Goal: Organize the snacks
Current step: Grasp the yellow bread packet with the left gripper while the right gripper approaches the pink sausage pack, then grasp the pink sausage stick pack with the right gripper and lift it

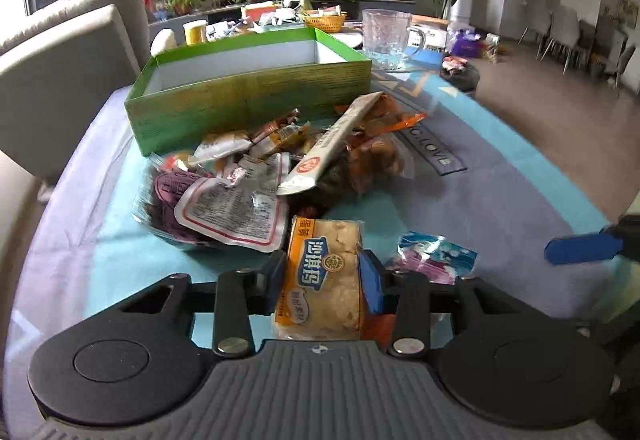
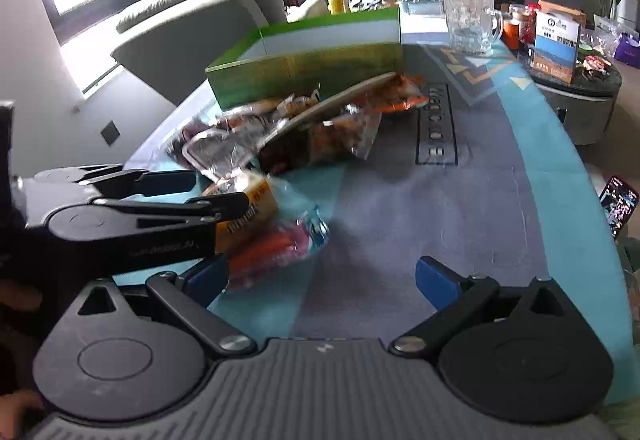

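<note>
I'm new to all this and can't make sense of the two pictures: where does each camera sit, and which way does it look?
Left wrist: rides on the left tool, looking down over the table at the green box; its fingers pinch a yellow snack pack.
Right wrist: rides on the right tool, open over the tablecloth; the left tool shows at its left.
Shared: box, snack pile, glass mug.

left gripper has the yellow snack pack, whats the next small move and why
Probably lift the yellow pack clear of the table and carry it toward the green box. The left gripper is closed on its sides, the box stands open behind the pile, and the right gripper is open, holding nothing.
</note>
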The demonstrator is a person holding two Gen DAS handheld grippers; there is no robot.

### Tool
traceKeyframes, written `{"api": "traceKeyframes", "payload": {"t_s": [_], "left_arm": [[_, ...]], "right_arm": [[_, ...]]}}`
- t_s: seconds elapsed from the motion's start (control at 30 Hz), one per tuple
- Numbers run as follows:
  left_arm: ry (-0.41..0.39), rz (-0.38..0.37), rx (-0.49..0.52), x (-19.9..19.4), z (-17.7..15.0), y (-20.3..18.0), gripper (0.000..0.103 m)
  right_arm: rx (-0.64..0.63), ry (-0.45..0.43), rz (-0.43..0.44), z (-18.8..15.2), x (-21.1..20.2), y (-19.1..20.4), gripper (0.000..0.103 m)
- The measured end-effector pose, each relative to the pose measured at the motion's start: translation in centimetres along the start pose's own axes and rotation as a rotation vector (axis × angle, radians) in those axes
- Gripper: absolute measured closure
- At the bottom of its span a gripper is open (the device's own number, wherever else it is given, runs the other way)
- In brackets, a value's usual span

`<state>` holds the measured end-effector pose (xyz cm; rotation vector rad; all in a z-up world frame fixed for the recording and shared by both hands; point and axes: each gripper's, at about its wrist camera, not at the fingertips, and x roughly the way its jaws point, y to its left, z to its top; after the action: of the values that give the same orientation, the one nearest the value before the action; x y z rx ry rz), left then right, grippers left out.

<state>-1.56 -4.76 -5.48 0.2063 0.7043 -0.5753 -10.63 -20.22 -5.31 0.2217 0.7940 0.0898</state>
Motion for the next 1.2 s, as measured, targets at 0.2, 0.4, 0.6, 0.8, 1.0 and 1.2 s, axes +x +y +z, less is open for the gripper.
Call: {"api": "traceKeyframes", "payload": {"t_s": [0.2,0.4,0.6,0.8,1.0,1.2], "left_arm": [[-0.078,0.008,-0.028,-2.3,0.1,0.8,0.066],[-0.144,0.058,-0.082,-4.8,0.6,2.7,0.066],[-0.147,0.092,-0.134,-5.2,0.5,4.2,0.066],[-0.141,0.100,-0.159,-5.0,0.3,5.1,0.066],[-0.135,0.101,-0.168,-4.8,0.1,5.3,0.066],[-0.139,0.109,-0.178,-5.0,0.1,5.6,0.066]], "right_arm": [[-0.024,0.006,0.027,-0.2,0.1,0.4,0.036],[-0.037,0.036,0.103,-0.3,0.5,1.2,0.036],[-0.076,0.101,0.163,-0.1,2.0,2.7,0.036],[-0.109,0.165,0.172,0.3,4.1,4.0,0.035],[-0.020,0.135,0.146,2.2,5.0,2.9,0.035],[0.127,0.145,0.124,4.8,7.9,1.5,0.035]]}}
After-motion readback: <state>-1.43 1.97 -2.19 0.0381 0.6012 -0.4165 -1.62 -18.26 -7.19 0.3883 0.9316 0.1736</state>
